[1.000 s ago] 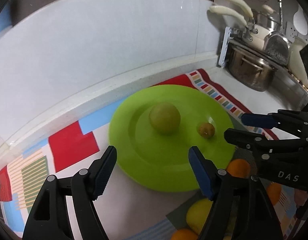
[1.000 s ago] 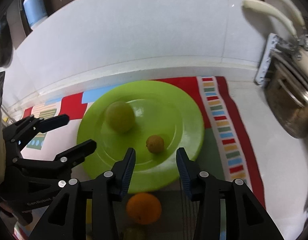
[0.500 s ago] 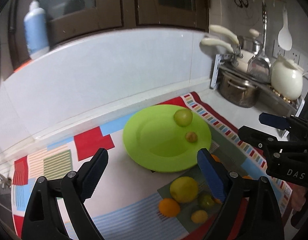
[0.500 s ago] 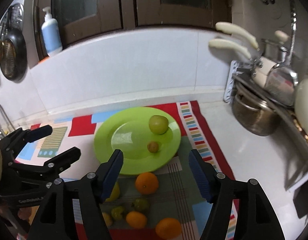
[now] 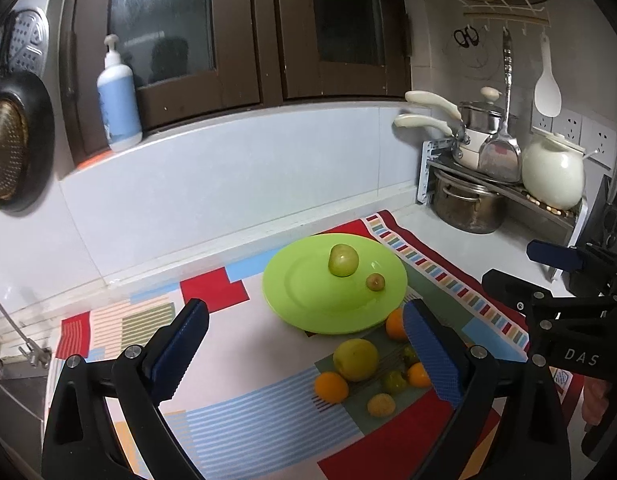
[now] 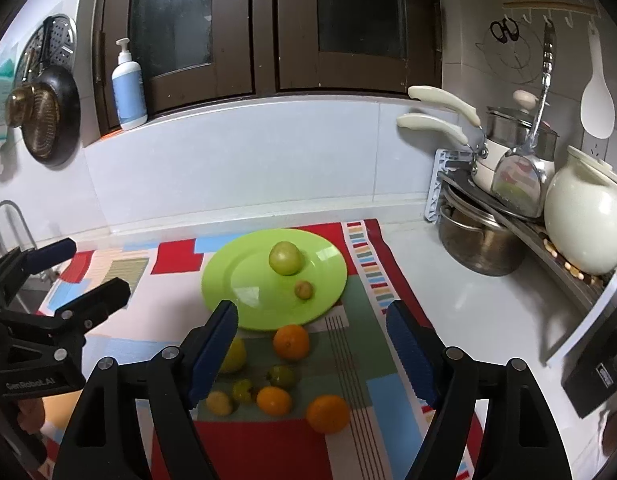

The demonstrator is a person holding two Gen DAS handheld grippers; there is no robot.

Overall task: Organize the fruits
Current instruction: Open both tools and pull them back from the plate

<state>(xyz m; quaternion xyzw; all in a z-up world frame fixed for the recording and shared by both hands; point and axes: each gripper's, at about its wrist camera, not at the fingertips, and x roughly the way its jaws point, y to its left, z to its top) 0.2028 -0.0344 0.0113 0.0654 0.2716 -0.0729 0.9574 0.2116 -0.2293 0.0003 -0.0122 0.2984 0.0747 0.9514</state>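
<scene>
A green plate (image 5: 308, 300) (image 6: 236, 280) lies on the patterned mat and carries a green round fruit (image 5: 343, 260) (image 6: 285, 258) and a small brownish fruit (image 5: 375, 281) (image 6: 303, 289). In front of it, loose on the mat, lie a large yellow-green fruit (image 5: 355, 359), several oranges (image 6: 291, 342) and small green and yellow fruits (image 6: 281, 376). My left gripper (image 5: 304, 320) (image 6: 94, 266) and right gripper (image 6: 310, 312) (image 5: 512, 264) hover side by side, well back from the plate and above the loose fruits. Both have their jaws opening and hold nothing.
The colourful mat (image 5: 236, 420) covers the white counter. At the right a rack holds a steel pot (image 5: 466, 204), pans and a white jar (image 5: 552, 176). A soap bottle (image 5: 118, 112) stands on the window ledge, a pan (image 6: 48, 116) hangs at the left, and a tap (image 6: 4, 216) stands below it.
Both grippers have drawn back and up from the plate, and their jaws have spread wider. The loose fruits, the window and the rack have come into view.
</scene>
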